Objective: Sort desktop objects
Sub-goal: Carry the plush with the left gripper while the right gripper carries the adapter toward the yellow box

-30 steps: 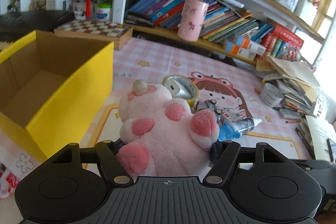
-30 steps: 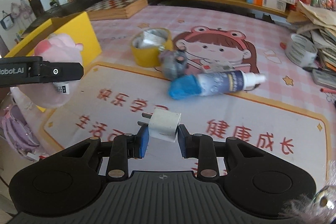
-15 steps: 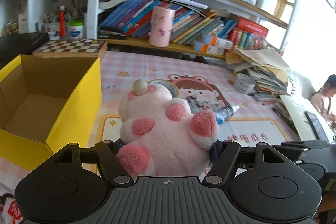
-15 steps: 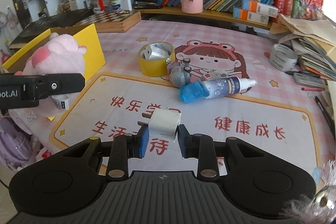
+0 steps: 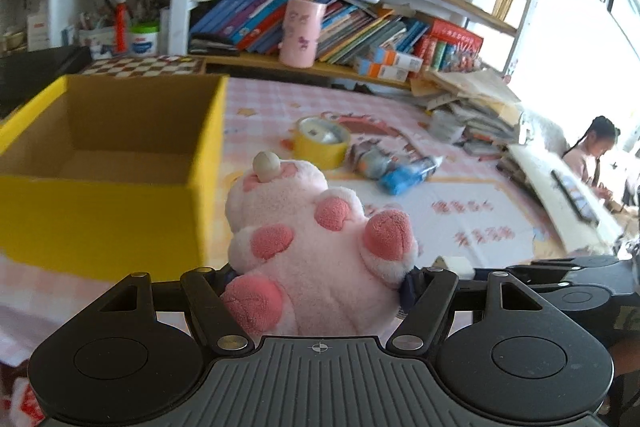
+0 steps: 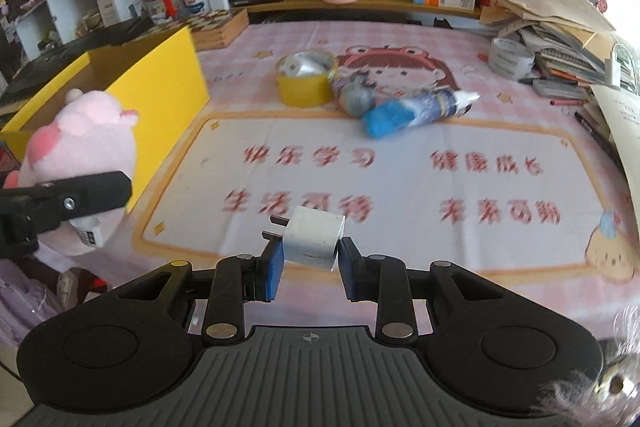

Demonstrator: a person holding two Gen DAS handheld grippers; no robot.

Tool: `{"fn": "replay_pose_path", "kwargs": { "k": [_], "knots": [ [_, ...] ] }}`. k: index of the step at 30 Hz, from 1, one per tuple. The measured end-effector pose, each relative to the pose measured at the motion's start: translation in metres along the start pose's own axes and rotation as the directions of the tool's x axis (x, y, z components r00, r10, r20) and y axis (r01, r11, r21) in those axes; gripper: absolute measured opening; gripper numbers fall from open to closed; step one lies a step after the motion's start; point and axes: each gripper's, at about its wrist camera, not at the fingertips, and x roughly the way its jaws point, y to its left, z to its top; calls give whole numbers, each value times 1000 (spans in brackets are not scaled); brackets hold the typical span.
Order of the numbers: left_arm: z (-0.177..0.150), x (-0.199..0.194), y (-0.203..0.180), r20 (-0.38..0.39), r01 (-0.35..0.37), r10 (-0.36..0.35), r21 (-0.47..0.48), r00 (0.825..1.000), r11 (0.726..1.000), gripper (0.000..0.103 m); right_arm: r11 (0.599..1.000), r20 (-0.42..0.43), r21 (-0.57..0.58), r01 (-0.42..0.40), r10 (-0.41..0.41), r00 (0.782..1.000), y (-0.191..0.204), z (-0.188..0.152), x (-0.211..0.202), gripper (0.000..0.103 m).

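**Pink checked table, cluttered at its edges**

The table wears a pink checked cloth under a printed cartoon mat. A yellow cardboard box sits at the left edge. On the mat's far side lie a yellow tape roll, a grey toy and a blue spray bottle. A white tape roll and piled papers crowd the right edge; a chessboard box lies at the far-left corner.
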Motion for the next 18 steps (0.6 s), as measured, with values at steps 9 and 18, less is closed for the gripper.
{"fn": "replay_pose_path", "kwargs": {
  "k": [9,18],
  "knots": [
    [-38,-43,39,-57,-33,37,70,998,997,71,998,-36,-46,-42,41,999,83,-44,-11,27],
    [-59,-73,72,-73,-59,61,27,995,998,71,997,-57,-31,-76,74,996,123,-66,-19,27]
  ]
}}
